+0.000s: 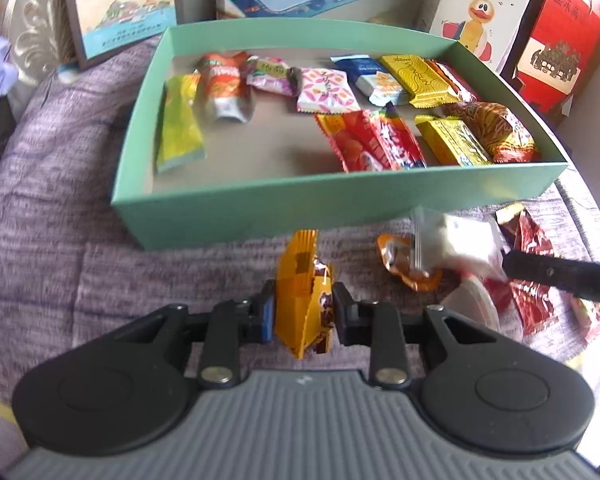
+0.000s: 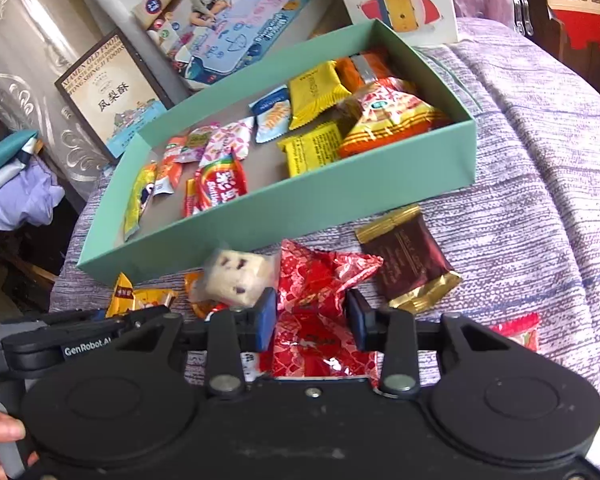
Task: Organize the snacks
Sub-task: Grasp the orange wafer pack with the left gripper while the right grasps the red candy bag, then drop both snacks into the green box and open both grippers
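Observation:
A green box (image 1: 220, 204) (image 2: 340, 196) holds several wrapped snacks. My left gripper (image 1: 305, 312) is shut on an orange snack packet (image 1: 302, 280), held just in front of the box's near wall. My right gripper (image 2: 311, 312) has its jaws around a red foil packet (image 2: 316, 280) lying on the cloth; the pads stand close to it, and I cannot tell if they grip. Loose beside it lie a white nougat piece (image 2: 236, 280) and a brown-and-gold packet (image 2: 410, 264). In the left wrist view the right gripper's finger (image 1: 560, 272) shows by the red packet (image 1: 528, 280).
Everything sits on a purple woven cloth (image 2: 540, 200). Printed boxes stand behind the green box: a pineapple-cake box (image 1: 120, 0), a duck box (image 1: 480, 12), a red box (image 1: 560, 40). An orange wrapper (image 1: 404, 260) and a small red packet (image 2: 520, 330) lie loose.

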Tool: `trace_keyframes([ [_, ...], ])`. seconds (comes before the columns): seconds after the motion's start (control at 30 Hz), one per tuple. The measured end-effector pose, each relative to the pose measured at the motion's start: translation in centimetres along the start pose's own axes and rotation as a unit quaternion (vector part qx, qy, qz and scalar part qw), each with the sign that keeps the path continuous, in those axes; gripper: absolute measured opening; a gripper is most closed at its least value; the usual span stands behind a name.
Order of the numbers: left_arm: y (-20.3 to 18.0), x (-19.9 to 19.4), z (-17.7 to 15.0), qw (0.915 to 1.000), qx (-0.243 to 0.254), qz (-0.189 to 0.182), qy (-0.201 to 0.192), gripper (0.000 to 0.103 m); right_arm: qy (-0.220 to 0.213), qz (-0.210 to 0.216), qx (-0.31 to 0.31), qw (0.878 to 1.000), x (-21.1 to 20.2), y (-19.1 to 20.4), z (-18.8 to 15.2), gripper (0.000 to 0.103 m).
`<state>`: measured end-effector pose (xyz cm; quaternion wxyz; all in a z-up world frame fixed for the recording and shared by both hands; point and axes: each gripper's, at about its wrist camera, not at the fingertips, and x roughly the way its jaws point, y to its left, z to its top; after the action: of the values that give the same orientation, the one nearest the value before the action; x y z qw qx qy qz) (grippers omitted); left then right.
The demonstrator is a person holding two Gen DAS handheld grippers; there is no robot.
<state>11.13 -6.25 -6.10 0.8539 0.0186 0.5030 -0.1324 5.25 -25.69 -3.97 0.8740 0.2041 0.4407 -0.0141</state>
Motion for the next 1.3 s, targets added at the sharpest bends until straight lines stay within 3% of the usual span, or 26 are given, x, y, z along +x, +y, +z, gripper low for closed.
trace_keyframes([
  [0.27,0.3,-1.8,-1.3,0.9998,-0.002,-0.022,0.000,0.027,-0.014,-0.008,0.017,1.000,-2.1,-0.6,0.2,0.037],
  [0.57,1.4,-5.7,1.2,0.9978,-0.001,-0.022,-0.062,0.027,-0.043,0.040,-0.005,0.998,-3.9,3.0,4.5,0.037],
  [0.9,3.9,-3.6,8.5,0.9975,0.006,0.001,-0.070,0.027,-0.018,0.075,-0.062,0.995,2.9,11.6,11.1,0.037],
  [1.23,5.2,-0.6,9.9,0.9983,0.009,0.008,-0.057,0.028,0.013,0.086,-0.076,0.993,8.4,14.3,13.3,0.037],
  [1.27,5.3,-0.4,9.9,0.9983,0.008,0.008,-0.056,0.029,0.013,0.089,-0.075,0.993,8.6,14.2,13.4,0.039],
  [1.3,5.4,-0.3,9.9,0.9982,0.006,0.012,-0.058,0.039,0.012,0.089,-0.073,0.993,8.8,14.2,13.5,0.040],
])
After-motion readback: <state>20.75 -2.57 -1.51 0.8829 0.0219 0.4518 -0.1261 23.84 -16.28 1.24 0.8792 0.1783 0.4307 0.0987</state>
